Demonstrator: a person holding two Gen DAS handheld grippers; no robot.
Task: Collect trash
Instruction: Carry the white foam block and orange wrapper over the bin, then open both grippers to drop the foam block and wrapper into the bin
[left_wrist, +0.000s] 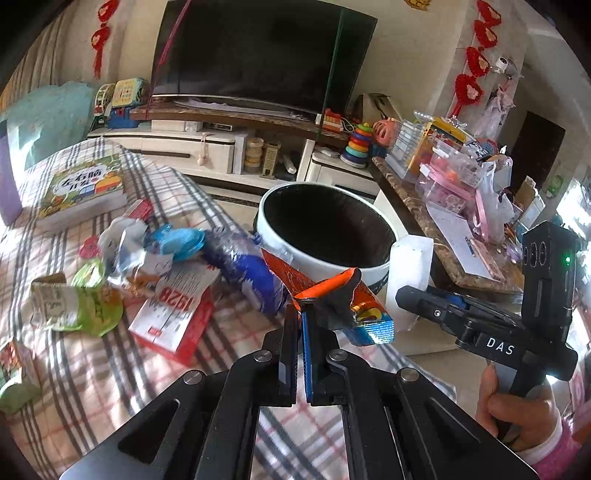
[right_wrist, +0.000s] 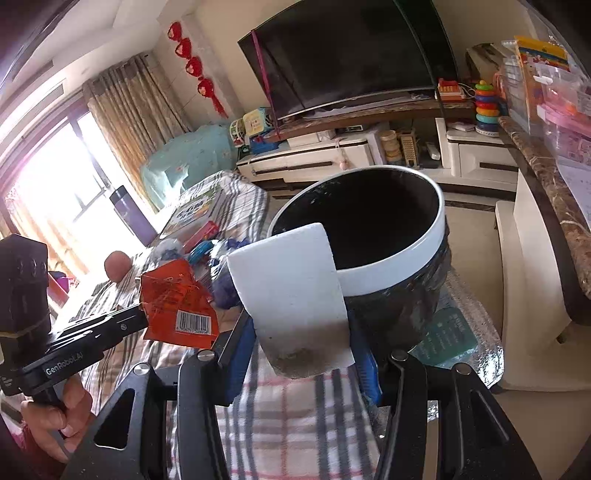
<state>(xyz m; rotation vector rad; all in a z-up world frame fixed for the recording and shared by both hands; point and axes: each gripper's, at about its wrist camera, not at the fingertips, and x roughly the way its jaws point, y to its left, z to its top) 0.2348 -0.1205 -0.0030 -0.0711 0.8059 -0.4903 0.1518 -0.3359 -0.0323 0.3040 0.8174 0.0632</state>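
My left gripper (left_wrist: 300, 314) is shut on a crumpled orange snack wrapper (left_wrist: 332, 291), held just in front of the black trash bin with a white rim (left_wrist: 384, 266). My right gripper (right_wrist: 301, 343) is shut on a white foam block (right_wrist: 291, 288), dirty at its lower end, which hangs before the bin's rim (right_wrist: 391, 273). Each view catches the other tool: the right gripper (left_wrist: 402, 293) with the foam block (left_wrist: 410, 266), and the left gripper (right_wrist: 138, 314) with the orange wrapper (right_wrist: 177, 306). More litter lies on the plaid cloth (left_wrist: 92, 369): a blue wrapper (left_wrist: 243, 269), a green pouch (left_wrist: 85, 306), a red-and-white box (left_wrist: 173, 317).
A children's book (left_wrist: 81, 188) lies far left on the cloth. A marble-topped counter (left_wrist: 417, 214) crowded with plastic boxes runs along the right. Behind the bin stand a TV (left_wrist: 258, 51) and a low white cabinet (left_wrist: 192, 147). A hand (left_wrist: 513, 406) grips the right tool.
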